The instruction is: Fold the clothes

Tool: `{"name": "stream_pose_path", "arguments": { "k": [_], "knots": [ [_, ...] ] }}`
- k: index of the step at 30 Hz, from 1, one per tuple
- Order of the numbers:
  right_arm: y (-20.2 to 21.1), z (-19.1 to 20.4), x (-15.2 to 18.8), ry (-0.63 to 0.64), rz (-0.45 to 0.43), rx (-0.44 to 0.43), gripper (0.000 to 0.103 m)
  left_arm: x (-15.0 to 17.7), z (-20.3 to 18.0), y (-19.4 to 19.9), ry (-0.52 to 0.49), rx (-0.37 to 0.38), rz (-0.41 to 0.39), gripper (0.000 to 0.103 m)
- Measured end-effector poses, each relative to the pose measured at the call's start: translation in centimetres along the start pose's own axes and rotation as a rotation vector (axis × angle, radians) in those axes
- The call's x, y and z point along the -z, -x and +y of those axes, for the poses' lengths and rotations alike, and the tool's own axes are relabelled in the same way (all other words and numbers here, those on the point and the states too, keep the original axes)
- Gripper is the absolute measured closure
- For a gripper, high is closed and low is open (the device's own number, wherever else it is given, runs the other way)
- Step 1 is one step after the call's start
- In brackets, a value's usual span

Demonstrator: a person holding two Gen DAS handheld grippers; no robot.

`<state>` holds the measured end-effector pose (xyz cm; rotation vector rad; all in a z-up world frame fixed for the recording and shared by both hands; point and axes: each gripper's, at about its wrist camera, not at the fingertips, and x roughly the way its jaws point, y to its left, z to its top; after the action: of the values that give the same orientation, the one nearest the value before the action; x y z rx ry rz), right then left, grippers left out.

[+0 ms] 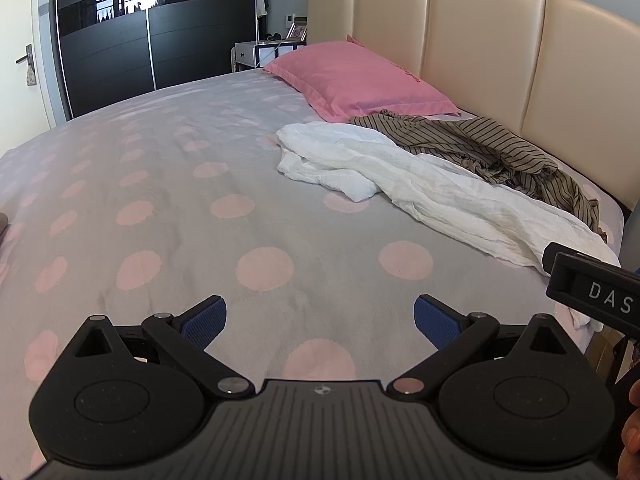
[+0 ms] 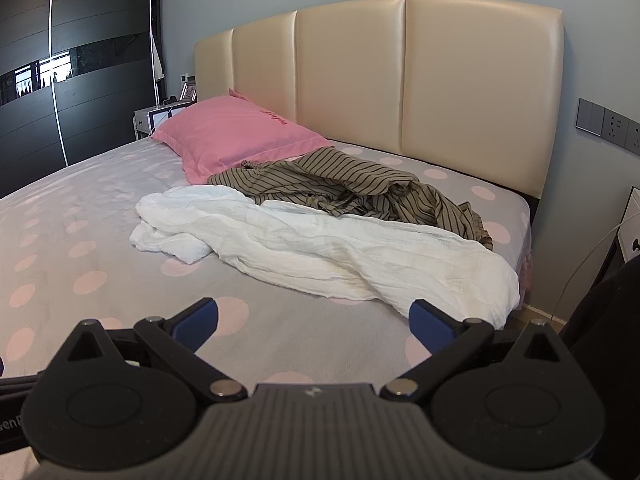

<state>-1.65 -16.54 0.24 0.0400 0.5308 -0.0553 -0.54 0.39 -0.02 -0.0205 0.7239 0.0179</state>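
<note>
Starting at the left, we hold the left hand-held gripper (image 1: 320,322) low over the bed (image 1: 168,216), its blue pads spread wide with nothing between them, only bare spotted sheet beneath. Further along, past the pink pillow (image 1: 356,80), lie the clothes: a white garment (image 1: 432,196) sprawled in a long crumpled heap, and a striped brown garment (image 1: 492,148) bunched behind it against the headboard (image 1: 480,48), overlapping its far edge. Our right hand-held gripper (image 2: 314,320) is also spread wide and empty, its right finger just beside the near end of the white garment (image 2: 340,248) at the bed's right edge.

Nothing is folded yet, so we judge the work at its start. The risks we see: the white cloth's end hangs at the mattress edge, and a careless tug could slide it to the floor; the two garments overlap, so lifting the white one may drag the striped one (image 2: 352,188) along; and a pinch into bunched layers would catch several folds at once, leaving it twisted when spread.

No baskets or other containers are in view; the clothes lie loose on the sheet.
</note>
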Motion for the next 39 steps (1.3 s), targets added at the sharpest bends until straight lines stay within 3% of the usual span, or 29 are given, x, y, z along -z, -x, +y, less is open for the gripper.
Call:
{"name": "stream_pose_path", "arguments": {
  "k": [39],
  "knots": [
    [-0.07, 0.29, 0.25, 0.014, 0.016, -0.018, 0.001, 0.56, 0.1, -0.07, 0.003, -0.006, 0.016, 0.001]
  ]
}}
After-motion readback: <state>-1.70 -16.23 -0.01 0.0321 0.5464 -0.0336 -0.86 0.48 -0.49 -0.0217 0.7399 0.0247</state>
